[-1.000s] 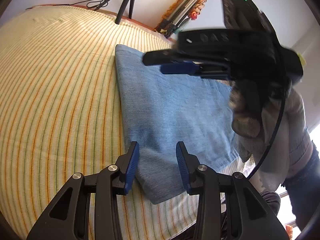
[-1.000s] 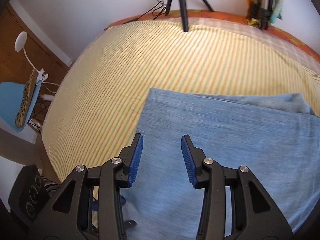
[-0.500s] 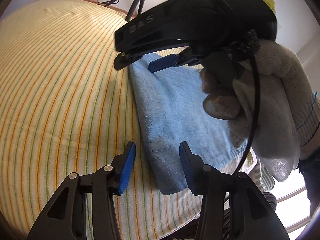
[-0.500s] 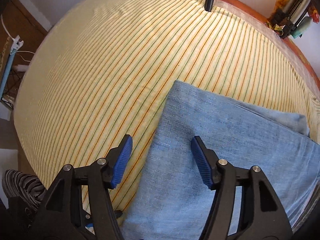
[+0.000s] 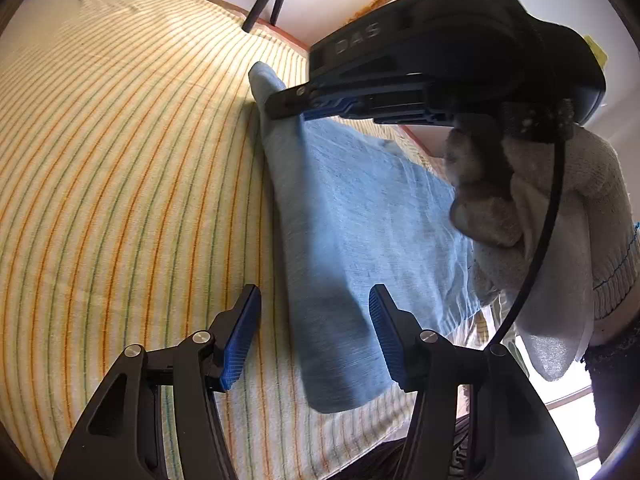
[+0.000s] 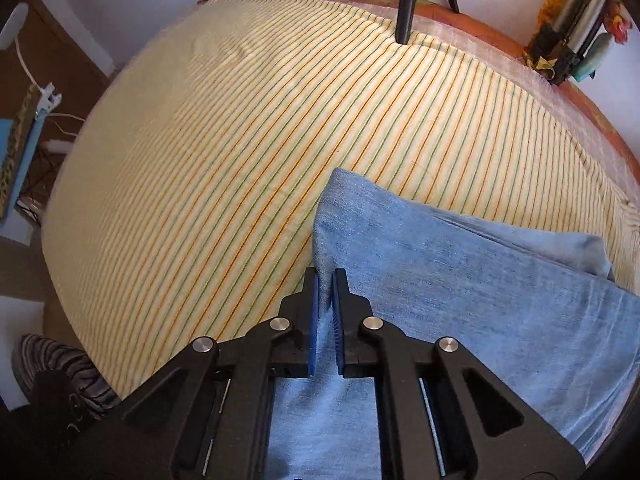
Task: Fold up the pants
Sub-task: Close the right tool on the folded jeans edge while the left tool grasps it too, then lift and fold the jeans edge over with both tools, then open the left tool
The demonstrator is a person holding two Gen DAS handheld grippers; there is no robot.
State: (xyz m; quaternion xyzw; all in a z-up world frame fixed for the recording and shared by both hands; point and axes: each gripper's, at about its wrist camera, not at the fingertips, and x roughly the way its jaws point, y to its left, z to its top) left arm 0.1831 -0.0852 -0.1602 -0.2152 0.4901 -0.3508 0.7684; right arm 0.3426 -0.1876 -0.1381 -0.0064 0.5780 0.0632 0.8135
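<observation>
We work on a bed covered by a striped sheet (image 5: 120,168), with the pants (image 5: 360,216) lying folded along its near right side.

1. Left gripper (image 5: 314,342): its jaws are opening and stand about half wide, 1 pad on each side of the near corner of the pants, neither pad touching the cloth. We judge the next move here is to lower the gripper until both layers of the corner sit between the pads, then close.

2. Right gripper (image 6: 325,320): its jaws are pinched almost together on the folded left edge of the pants (image 6: 460,288), and the cloth rises into a small peak at the pads. In the left wrist view the same gripper (image 5: 310,104) bites the far corner, held by a gloved hand (image 5: 532,208).

3. To do the fold well, we would check that each grip catches every layer, lift both corners together and level, carry them across toward the opposite end, and lay the edges flush before letting go. A grip on the top layer alone would likely drag the stack apart.

Writing: the letters "DAS" (image 5: 358,42) are moulded on the right gripper's body. We read no label on the pants.
</observation>
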